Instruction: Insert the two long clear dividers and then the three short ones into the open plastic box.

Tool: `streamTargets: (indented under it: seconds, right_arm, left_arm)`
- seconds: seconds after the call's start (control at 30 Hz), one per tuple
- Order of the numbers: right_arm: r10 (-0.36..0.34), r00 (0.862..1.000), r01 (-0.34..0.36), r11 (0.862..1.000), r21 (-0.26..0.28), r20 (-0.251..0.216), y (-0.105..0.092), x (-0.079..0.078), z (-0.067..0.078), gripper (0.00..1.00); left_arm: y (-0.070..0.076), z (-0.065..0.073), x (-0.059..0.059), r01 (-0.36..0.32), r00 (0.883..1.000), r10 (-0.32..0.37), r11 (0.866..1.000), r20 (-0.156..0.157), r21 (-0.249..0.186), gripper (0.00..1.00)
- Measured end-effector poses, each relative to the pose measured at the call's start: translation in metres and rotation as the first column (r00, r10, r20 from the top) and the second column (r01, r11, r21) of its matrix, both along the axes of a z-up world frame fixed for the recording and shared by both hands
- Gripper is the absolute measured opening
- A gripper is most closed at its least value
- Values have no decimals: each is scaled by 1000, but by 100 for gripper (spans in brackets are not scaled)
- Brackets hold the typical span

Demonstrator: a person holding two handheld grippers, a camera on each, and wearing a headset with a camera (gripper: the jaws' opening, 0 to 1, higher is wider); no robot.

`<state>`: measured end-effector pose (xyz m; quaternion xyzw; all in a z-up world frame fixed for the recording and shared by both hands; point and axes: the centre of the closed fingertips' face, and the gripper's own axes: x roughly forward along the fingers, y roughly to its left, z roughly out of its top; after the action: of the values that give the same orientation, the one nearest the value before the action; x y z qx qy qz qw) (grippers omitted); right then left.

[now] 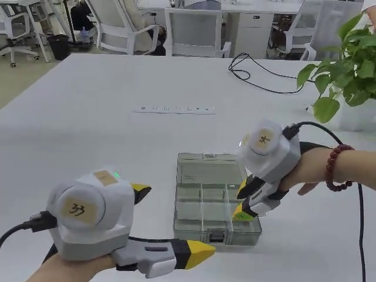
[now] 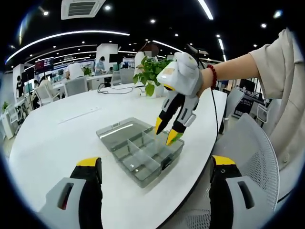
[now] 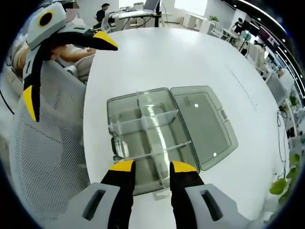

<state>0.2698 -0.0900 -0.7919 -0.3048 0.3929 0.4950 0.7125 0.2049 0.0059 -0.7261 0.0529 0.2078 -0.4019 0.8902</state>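
White table (image 1: pixel 117 129) lies under both grippers. Clear plastic box (image 1: pixel 194 233) sits open just under the right gripper (image 1: pixel 242 204), whose jaws are a little apart. The left gripper (image 1: pixel 170 222) is spread wide, with the box in front of it. Clear dividers (image 1: pixel 202 197) stand inside the box, below the right tips.

Head view peers forward and down across the counter (image 1: pixel 117 88), the plastic box (image 1: pixel 200 232) near at five o'clock. Left gripper view faces the box from farther back, the right gripper (image 2: pixel 165 136) at one o'clock. Right gripper view hangs close above, looking steeply down. All three share the box.
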Motion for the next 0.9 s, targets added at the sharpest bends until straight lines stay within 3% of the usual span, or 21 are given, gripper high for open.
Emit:
streamTargets:
  seconds: [0.17, 0.23, 0.37, 0.5, 0.53, 0.6, 0.73, 0.8, 0.9]
  right_arm:
    - [-103, 995, 101, 986, 135, 6, -5, -5, 23, 36]
    - [-131, 991, 131, 979, 157, -12, -12, -11, 27, 40]
    - [-170, 985, 167, 964, 208, -4, -19, -24, 33, 53]
    - [-208, 977, 192, 950, 245, 43, -26, -31, 37, 61]
    - [-222, 972, 196, 945, 263, 73, -28, -31, 39, 62]
    - [-234, 968, 201, 938, 282, 89, -30, -36, 42, 64]
    - [-281, 954, 230, 913, 336, 109, -34, -39, 48, 71]
    - [-333, 937, 269, 880, 392, 103, -36, -39, 53, 73]
    - [-376, 924, 308, 846, 435, 76, -41, -43, 56, 76]
  left_arm:
    - [6, 2, 0, -8, 1000, 8, 1000, -1, 2, 95]
    - [9, 1, 0, -16, 1000, 16, 1000, -4, 1, 94]
    - [18, 1, -1, -37, 999, 37, 999, -7, 7, 93]
    - [25, 3, -1, -51, 999, 51, 999, -6, 10, 93]
    - [27, 5, -2, -57, 998, 57, 998, 0, 9, 93]
    - [28, 9, -2, -60, 998, 60, 998, 9, -14, 93]
    - [32, 9, -5, -63, 998, 63, 998, 7, 6, 93]
    - [35, 8, -7, -63, 998, 63, 998, 7, 19, 92]
    - [37, 7, -10, -71, 997, 71, 997, 4, 23, 92]
